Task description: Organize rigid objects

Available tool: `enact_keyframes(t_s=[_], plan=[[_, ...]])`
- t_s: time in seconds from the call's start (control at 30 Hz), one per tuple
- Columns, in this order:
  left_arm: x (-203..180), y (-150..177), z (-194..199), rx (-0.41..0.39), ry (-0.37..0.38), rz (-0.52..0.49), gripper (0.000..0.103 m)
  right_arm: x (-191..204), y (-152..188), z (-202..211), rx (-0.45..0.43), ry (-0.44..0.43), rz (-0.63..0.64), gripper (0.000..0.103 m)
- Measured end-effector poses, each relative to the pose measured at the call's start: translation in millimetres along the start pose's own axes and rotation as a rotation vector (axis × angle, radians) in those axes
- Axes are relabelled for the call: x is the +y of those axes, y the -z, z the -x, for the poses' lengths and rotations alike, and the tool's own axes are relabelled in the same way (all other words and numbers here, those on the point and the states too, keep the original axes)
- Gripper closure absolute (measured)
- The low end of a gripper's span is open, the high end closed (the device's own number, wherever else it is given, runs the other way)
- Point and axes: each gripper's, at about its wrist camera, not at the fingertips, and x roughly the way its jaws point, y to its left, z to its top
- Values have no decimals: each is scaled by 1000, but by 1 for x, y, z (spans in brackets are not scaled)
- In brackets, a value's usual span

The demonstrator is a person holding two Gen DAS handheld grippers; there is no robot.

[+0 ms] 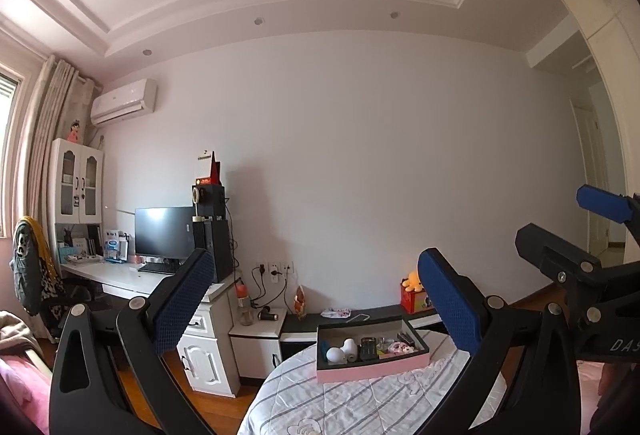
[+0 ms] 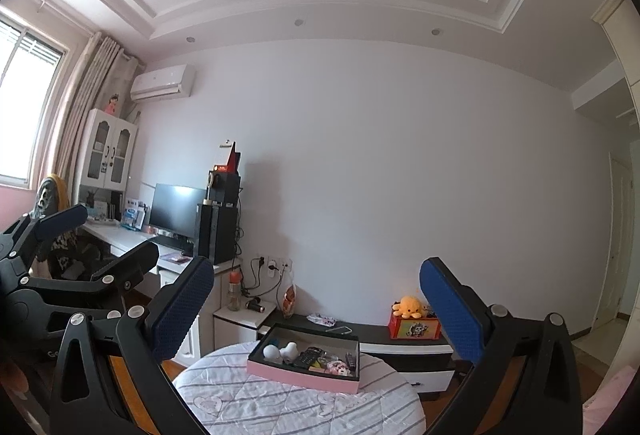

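Both grippers are held raised above a round table (image 1: 360, 407) covered by a striped cloth. The left gripper (image 1: 316, 299) is spread wide, nothing between its blue pads (image 1: 452, 307). The right gripper (image 2: 316, 299) is likewise wide and empty. A pink box (image 2: 304, 375) is set on the table, near its far edge. Inside it are seen 2 white rounded items (image 2: 280, 353), a dark remote (image 2: 307, 358) and small pink pieces (image 2: 335, 367), packed close together. An orange plush (image 2: 409, 306) is seen on the low cabinet behind.
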Motion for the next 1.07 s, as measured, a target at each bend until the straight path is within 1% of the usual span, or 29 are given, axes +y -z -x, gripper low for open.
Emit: enact_keyframes(t_s=[1.07], plan=[[0,3,-4,3,-21,-29,0,2,2,-6,34,-4,0,0]])
